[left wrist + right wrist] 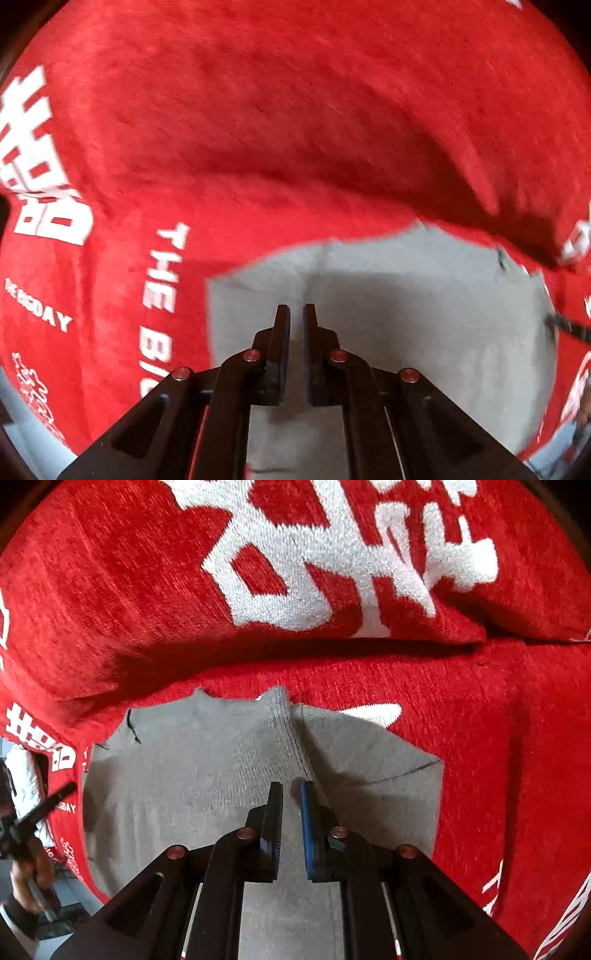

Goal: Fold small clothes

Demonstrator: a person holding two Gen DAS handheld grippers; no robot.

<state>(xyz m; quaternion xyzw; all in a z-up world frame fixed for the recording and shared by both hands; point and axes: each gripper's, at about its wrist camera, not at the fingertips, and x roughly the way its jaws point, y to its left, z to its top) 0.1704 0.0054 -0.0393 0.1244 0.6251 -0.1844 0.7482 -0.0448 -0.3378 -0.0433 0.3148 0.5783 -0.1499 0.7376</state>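
Note:
A grey knit garment (pixel 388 306) lies flat on a red cloth with white lettering (pixel 258 129). My left gripper (pixel 296 308) hovers over the grey garment, its jaws a narrow gap apart with nothing between them. In the right wrist view the same grey garment (pixel 207 775) shows a stitched seam (pixel 291 738) running toward my right gripper (pixel 291 786). That gripper's jaws stand a narrow gap apart at the seam; I cannot tell whether fabric is pinched. The left gripper also shows in the right wrist view (pixel 48 805).
The red cloth (pixel 147 590) is rumpled into a thick fold (pixel 295 650) just beyond the garment's far edge. A person's hand (pixel 26 878) holds the other tool at the left edge. Pale floor (pixel 22 413) shows beyond the cloth's edge.

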